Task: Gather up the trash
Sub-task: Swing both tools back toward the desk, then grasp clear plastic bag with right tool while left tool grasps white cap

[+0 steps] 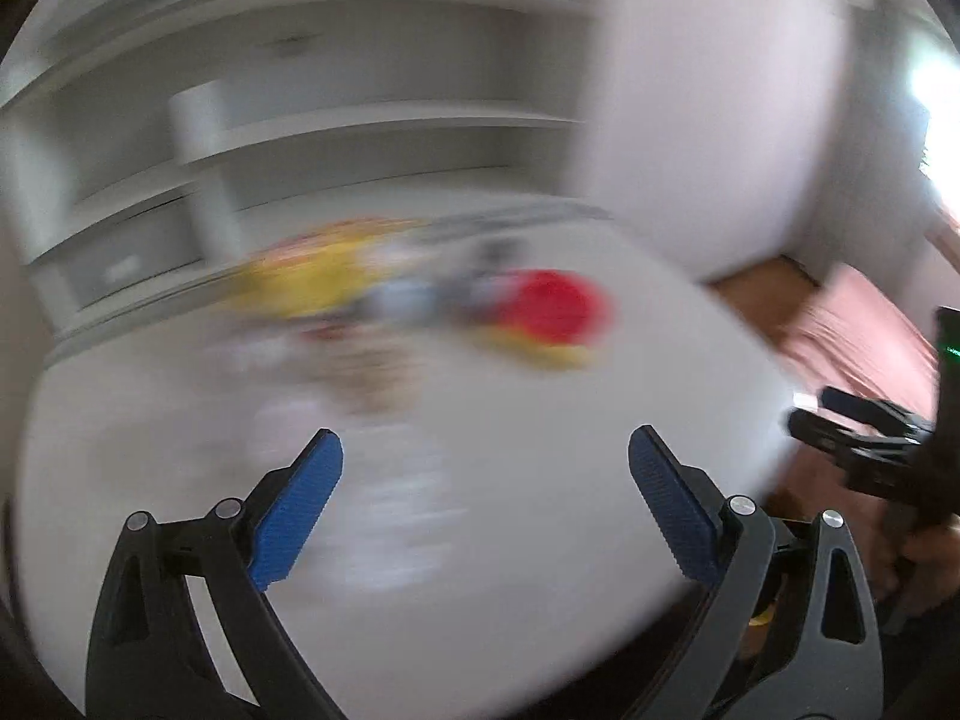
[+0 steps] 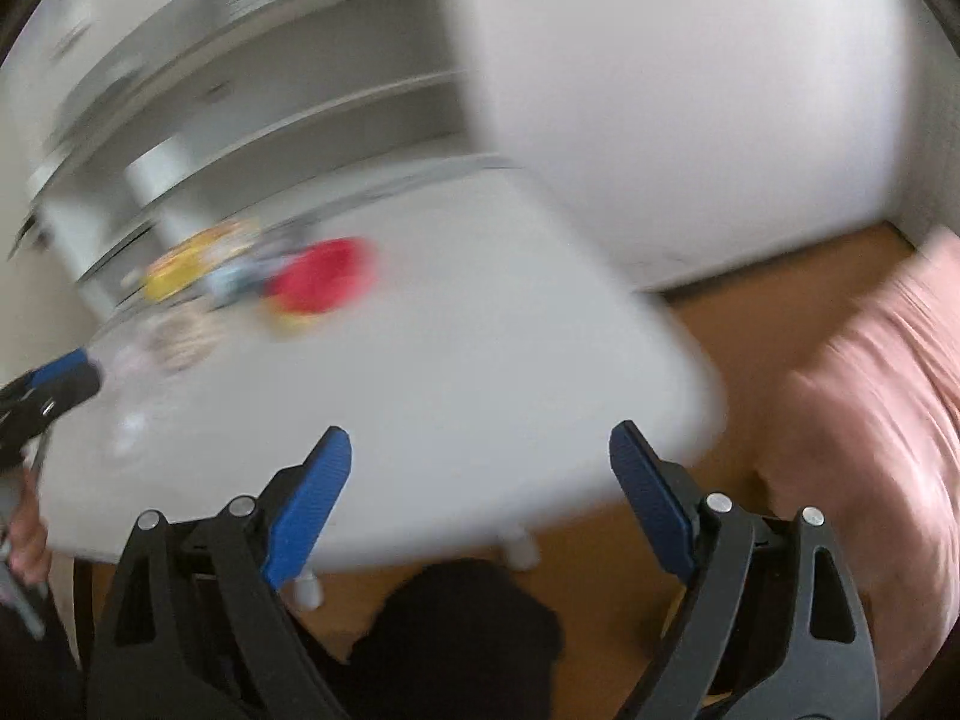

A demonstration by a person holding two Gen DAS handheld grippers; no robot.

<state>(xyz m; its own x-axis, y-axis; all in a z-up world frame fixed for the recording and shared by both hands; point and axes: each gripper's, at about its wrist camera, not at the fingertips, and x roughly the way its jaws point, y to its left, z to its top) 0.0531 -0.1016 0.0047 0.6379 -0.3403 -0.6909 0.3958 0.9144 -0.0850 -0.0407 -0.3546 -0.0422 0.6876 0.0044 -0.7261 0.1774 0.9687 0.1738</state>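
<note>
A: Left wrist view. We see the left gripper (image 1: 486, 450) with its blue pads spread wide, nothing between them, above the near part of the white table (image 1: 540, 540). Trash?

B: Blurred pile at the table's far side: yellow wrapper (image 1: 306, 282), red item (image 1: 555, 306) right of it. The right gripper (image 1: 840, 420) shows off the table's right edge.

A: Right wrist view. We see the right gripper (image 2: 480, 450) gaping wide too, empty, over the table's (image 2: 420, 390) near edge.

B: Red item (image 2: 324, 276) and yellow wrapper (image 2: 180, 270) sit at the table's far left. Pink fabric (image 2: 870, 420) is off the table's right.
</note>
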